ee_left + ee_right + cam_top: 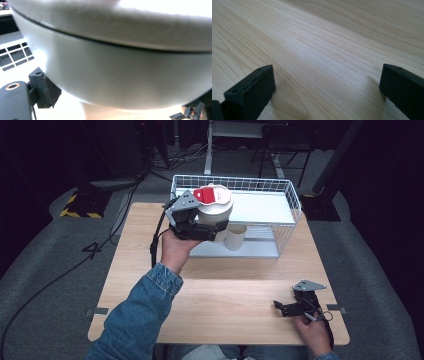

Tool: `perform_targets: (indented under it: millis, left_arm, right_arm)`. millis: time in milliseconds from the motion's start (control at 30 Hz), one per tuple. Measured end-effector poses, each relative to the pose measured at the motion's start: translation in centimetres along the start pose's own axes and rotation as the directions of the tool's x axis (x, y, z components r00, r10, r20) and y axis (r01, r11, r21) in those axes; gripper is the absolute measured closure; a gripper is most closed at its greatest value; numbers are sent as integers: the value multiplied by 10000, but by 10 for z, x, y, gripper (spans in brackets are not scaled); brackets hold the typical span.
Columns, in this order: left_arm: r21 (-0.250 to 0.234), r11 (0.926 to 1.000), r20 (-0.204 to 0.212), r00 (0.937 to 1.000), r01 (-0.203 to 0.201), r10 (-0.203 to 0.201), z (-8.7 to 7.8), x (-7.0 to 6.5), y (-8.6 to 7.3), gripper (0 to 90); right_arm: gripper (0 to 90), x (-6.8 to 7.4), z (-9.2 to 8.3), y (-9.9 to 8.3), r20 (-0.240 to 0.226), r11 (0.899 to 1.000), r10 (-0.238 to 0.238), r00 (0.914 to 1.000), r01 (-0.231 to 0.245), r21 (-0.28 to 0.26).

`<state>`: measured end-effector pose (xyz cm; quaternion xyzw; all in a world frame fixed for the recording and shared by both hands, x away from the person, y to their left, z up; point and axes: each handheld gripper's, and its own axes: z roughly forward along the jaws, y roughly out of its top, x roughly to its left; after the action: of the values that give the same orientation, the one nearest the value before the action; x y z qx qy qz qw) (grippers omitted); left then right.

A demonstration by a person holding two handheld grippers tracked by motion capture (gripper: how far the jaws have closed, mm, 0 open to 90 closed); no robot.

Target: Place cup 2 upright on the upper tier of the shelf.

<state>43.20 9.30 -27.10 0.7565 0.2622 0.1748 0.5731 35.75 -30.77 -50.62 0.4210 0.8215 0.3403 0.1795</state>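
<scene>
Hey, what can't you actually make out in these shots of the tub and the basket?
- White tub: left gripper view too close; label blurred in high view.
- Left gripper: jaw contact hidden by the tub.
- Paper cup: inside hidden.
- Wire basket: left end hidden behind the tub.

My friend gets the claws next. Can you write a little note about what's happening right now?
Left claw: shut on the white tub with the red and white lid, held up at the front left of the wire basket.
Right claw: open, holding nothing, low over the wooden table near its right front corner.
A paper cup stands beside the tub.
Done: tub gripped.
Left: probably setting it down in the basket or out on the table; I can't tell which.
</scene>
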Motion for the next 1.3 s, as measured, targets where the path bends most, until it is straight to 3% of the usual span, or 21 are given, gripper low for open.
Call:
perform_targets:
  millis: [200,633,833,1033,1300]
  left_arm:
    - [-81,10000,-145,9999,-28,27,10,2,13,124]
    - [-39,9994,-748,9966,342,-344,34,16,27,124]
    - [-313,9977,-1007,9929,603,-631,47,25,30,124]
    - [-314,9976,-1294,9894,616,-652,60,37,31,124]
    - [-428,9944,-1456,9841,965,-1018,75,49,30,124]
  right_arm:
    - [7,0,0,0,-1,10000,1,10000,-1,0]
    - [7,0,0,0,-2,10000,-1,10000,1,0]
    - [7,0,0,0,1,10000,-1,10000,1,1]
    - [7,0,0,0,0,10000,-3,10000,3,-3]
    - [7,0,0,0,11,10000,34,10000,-34,-13]
